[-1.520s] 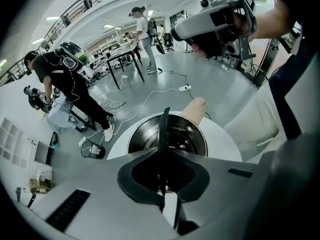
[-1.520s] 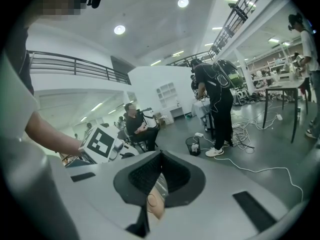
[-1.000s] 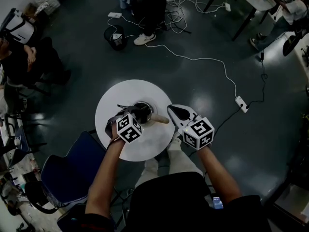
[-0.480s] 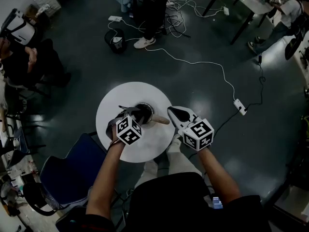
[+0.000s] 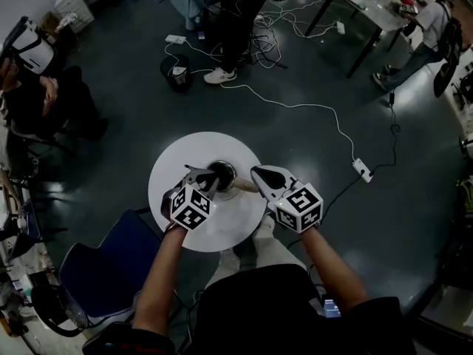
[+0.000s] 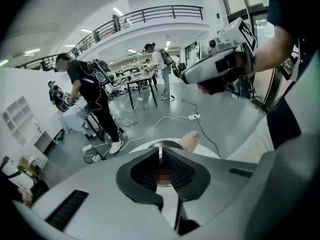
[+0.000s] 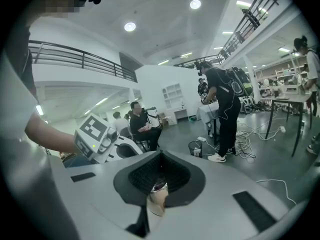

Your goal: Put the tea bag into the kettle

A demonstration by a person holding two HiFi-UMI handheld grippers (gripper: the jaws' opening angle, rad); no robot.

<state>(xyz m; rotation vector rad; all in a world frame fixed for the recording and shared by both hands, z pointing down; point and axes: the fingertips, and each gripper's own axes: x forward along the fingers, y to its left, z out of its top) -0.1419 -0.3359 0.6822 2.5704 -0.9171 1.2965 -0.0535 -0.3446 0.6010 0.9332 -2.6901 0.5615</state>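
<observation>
A metal kettle (image 5: 220, 174) with a wooden handle (image 5: 242, 186) stands open in the middle of the round white table (image 5: 222, 224). My left gripper (image 5: 201, 174) reaches its rim from the near left. In the left gripper view its jaws (image 6: 160, 152) meet on a thin pale string, and a small reddish tea bag (image 6: 161, 176) shows blurred below them, over the kettle rim (image 6: 172, 145). My right gripper (image 5: 256, 173) hovers right of the handle, shut, with nothing seen between its jaws. Its own view looks past the closed tips (image 7: 160, 154) at the kettle (image 7: 159, 189).
A blue chair (image 5: 103, 261) stands at the table's near left. One person stands beyond the table (image 5: 236, 13), another sits at far left (image 5: 37, 87). Cables (image 5: 310, 95), a power strip (image 5: 362, 170) and a black bin (image 5: 177, 71) lie on the floor.
My left gripper has drawn slightly toward me and to the left, its tips still at the kettle's rim. The right gripper has edged a little toward the kettle.
</observation>
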